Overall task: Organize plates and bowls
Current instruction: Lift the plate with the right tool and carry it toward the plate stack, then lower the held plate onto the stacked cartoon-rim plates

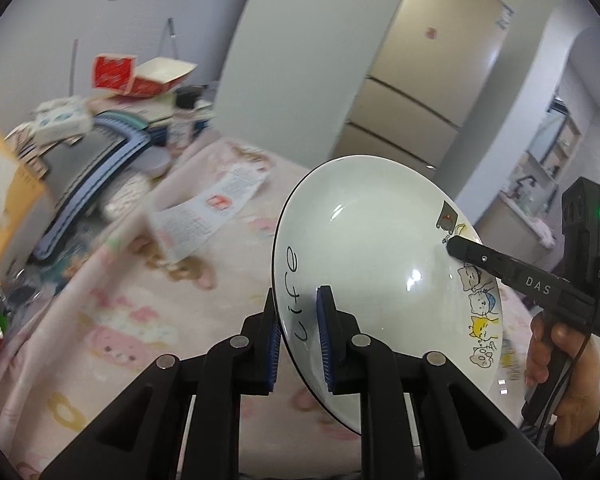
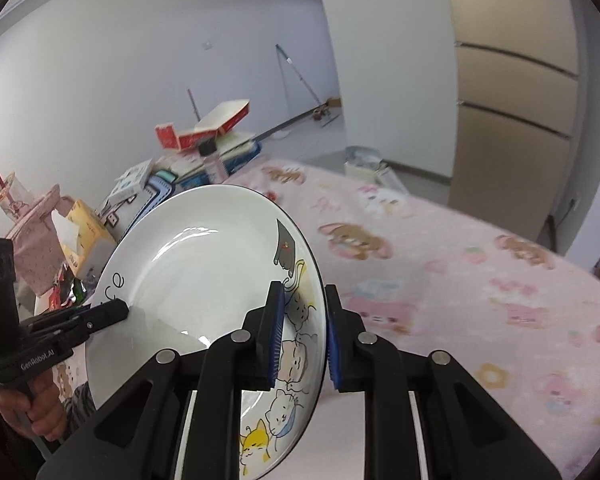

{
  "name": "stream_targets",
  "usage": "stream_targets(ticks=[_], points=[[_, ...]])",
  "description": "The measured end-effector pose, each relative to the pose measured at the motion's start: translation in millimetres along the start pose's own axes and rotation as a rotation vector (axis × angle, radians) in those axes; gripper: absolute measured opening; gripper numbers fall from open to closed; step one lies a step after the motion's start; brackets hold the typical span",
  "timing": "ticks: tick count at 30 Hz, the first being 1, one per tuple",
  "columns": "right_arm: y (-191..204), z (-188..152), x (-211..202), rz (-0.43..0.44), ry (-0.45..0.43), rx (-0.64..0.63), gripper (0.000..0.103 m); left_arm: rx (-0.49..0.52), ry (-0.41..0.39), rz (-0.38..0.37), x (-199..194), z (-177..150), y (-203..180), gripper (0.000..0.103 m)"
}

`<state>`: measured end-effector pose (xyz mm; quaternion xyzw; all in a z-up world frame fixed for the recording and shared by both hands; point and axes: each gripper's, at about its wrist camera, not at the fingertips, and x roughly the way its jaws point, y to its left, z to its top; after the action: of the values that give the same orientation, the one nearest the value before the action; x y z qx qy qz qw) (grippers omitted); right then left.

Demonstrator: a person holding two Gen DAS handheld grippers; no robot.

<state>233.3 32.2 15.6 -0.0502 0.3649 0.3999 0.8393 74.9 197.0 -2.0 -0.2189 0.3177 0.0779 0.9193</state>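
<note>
White ceramic plate with cartoon cats and black handwriting (image 1: 380,264) held up in the air, tilted nearly on edge, over the pink cartoon-print tabletop (image 1: 140,312). Left gripper (image 1: 298,344) jaws clenched on the near rim by the writing; right gripper (image 2: 302,340) jaws clamped on the cat-printed rim. Red and white cardboard box (image 1: 136,76) far left on the clutter pile.

1 plate (image 1: 380,264); 2 claws, left claw (image 1: 300,344) and right claw (image 2: 302,340); 1 fridge (image 1: 428,92).

Black grippers, blue-padded fingers (image 1: 325,336), silver pivot screws, "DAS" lettering.
</note>
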Motion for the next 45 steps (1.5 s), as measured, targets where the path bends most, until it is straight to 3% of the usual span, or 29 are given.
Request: stream_targets(ticks=[6, 11, 20, 33, 40, 41, 43, 45], points=[[-23, -5, -67, -0.091, -0.077, 0.032, 0.016, 0.067, -0.007, -0.094, -9, 8, -53, 0.018], [-46, -25, -92, -0.121, -0.098, 0.088, 0.016, 0.091, 0.012, -0.130, -3, 2, -81, 0.017], [-62, -56, -74, -0.163, -0.060, 0.117, 0.016, 0.082, 0.095, -0.129, 29, -25, -80, 0.017], [-49, -74, -48, -0.274, -0.001, 0.027, 0.016, 0.097, 0.104, -0.092, 35, -36, -75, 0.017], [-53, -79, -41, -0.278, 0.033, 0.041, 0.010, 0.126, 0.087, -0.079, 31, -36, -79, 0.016], [-52, -79, -40, -0.268, 0.033, 0.037, 0.001, 0.132, 0.078, -0.095, 30, -37, -81, 0.016], [-48, -79, -40, -0.213, 0.032, 0.031, 0.000, 0.160, 0.065, -0.109, 26, -38, -89, 0.017], [-40, -80, -34, -0.243, 0.052, -0.005, 0.000, 0.205, 0.067, -0.066, 28, -42, -97, 0.017]])
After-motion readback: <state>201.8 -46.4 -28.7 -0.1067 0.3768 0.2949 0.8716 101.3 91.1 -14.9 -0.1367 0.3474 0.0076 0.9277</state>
